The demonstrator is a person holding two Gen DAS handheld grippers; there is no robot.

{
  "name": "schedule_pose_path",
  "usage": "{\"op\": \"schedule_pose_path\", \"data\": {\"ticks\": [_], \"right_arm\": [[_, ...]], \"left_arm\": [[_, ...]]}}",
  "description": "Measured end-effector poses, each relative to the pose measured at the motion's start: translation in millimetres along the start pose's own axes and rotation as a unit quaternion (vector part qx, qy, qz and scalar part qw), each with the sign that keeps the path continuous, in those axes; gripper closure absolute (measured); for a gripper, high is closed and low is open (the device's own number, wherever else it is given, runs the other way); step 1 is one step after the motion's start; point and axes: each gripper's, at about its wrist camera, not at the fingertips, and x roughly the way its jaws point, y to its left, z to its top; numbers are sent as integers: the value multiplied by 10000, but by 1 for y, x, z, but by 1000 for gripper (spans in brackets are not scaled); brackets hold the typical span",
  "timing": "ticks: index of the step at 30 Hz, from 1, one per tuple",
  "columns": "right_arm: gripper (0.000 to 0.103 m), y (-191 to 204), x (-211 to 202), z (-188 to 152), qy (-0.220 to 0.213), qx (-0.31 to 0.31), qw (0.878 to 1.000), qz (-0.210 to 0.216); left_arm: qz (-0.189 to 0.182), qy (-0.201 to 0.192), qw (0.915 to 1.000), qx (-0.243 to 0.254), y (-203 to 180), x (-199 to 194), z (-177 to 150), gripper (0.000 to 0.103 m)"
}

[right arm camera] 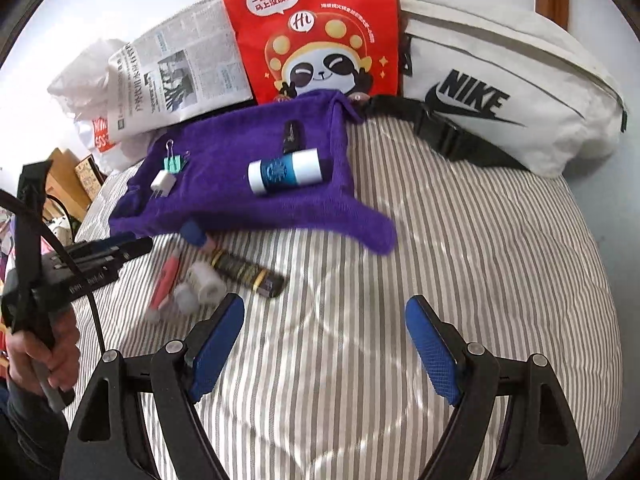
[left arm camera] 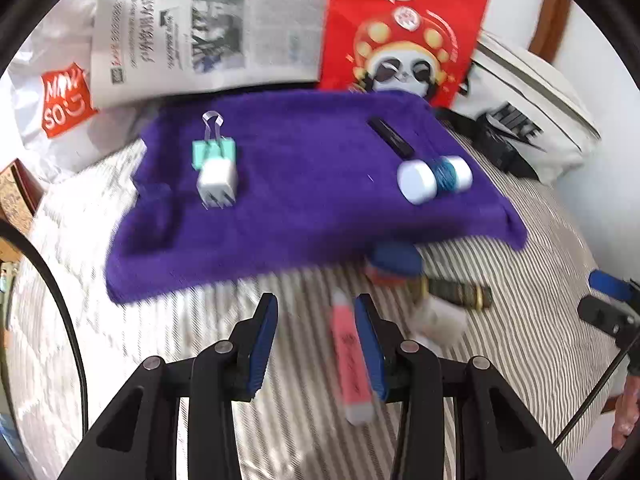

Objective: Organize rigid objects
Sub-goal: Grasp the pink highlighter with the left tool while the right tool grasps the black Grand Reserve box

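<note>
We count 4 items on the purple cloth [right arm camera: 256, 208], about 5 left just below it; left gripper [left arm camera: 316, 316] and right gripper [right arm camera: 325, 320] both apart, empty.

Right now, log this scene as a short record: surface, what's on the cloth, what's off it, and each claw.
surface: striped bedsheet
on purple cloth: binder clip, white plug, blue-and-white bottle, small black item
off cloth: pink tube, dark tube, white roll
left claw: open, empty, pink tube beside it
right claw: open, empty
</note>
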Motion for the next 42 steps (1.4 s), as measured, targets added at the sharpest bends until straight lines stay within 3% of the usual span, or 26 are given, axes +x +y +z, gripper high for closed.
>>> {"op": "schedule_pose_path", "data": {"ticks": [3, 5, 9, 13, 17, 19, 21, 25, 35, 38, 42], "right_arm": [[21, -3, -5, -11, 32, 22, 10000, 28], [21, -5, -6, -17, 70, 37, 10000, 0], [21, -8, -9, -25, 82, 50, 10000, 8], [21, -9, -7, -29, 103, 87, 9999, 34], [21, -9, -1, -30, 171, 87, 9998, 56], [21, -8, 2, -29, 193, 79, 9998, 60], [21, -6, 5, -30, 208, 58, 9997, 76], [21, 1, 12, -27, 184, -107, 9997, 149], [21, 30, 67, 0, 257, -983, 9947, 187], [21, 42, 87, 7, 271, -1359, 9903, 80], [21, 53, 101, 12, 270, -1749, 9842, -40]], "left_arm": [[-1, 56, 10000, 70, -6, 2, -13, 65], [235, 177, 9995, 116, -9, 11, -15, 64], [153, 238, 9996, 84, -11, 20, -20, 63], [435, 220, 9982, 353, -15, 17, -27, 64], [389, 181, 9984, 367, -12, 13, -31, 64], [404, 113, 9981, 458, -16, 13, -31, 67], [256, 52, 9979, 590, -22, 16, -31, 90], [402, -64, 9954, 871, -31, 15, -34, 91], [432, -77, 9990, 111, 37, -2, -47, 89], [248, -237, 9994, -19, 46, -2, -52, 89], [378, -429, 9984, 53, 41, -4, -60, 89]]}}
